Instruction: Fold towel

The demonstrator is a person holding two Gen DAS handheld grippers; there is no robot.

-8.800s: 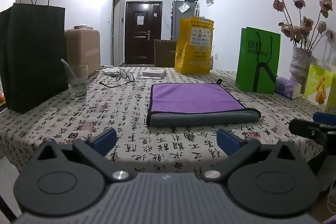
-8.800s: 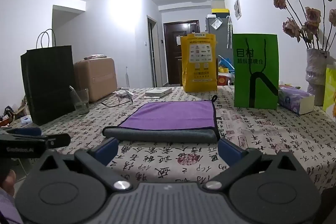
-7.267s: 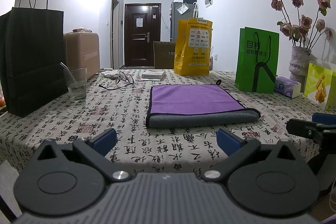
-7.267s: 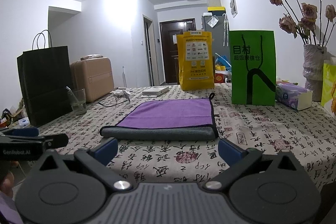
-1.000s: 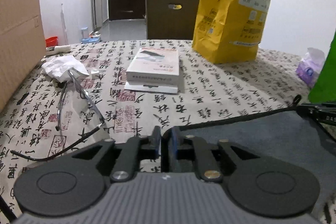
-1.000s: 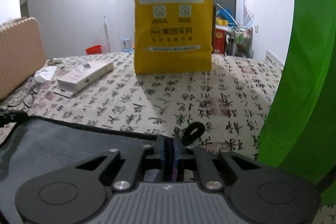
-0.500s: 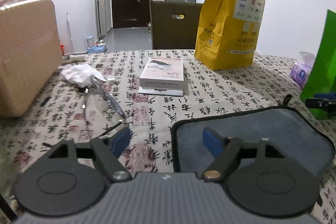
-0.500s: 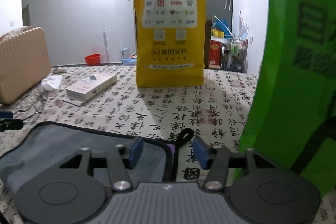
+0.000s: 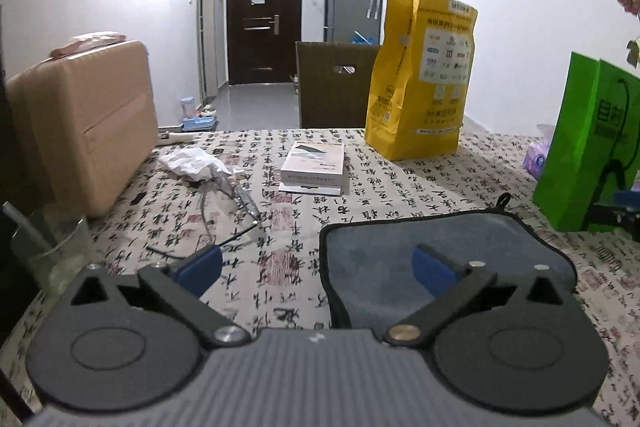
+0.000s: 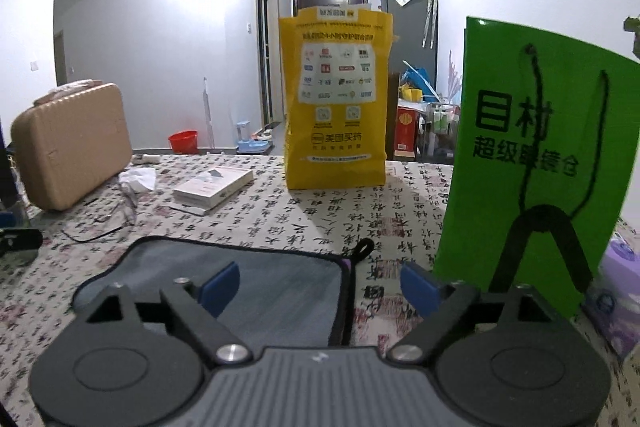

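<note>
Left wrist view: the left tool (image 9: 316, 265) hovers spread over the near-left corner of the grey, black-edged microfibre towel (image 9: 472, 239), lying folded flat on the calligraphy-print desk (image 9: 360, 187). The right tool (image 10: 320, 285), equally spread, straddles the towel's right edge, releasing the finished fold.

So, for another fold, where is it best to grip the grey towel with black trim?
Probably the far corners of the grey towel with black trim, approached low from the near side: its black edge rises slightly there. One corner carries a small loop.
</note>
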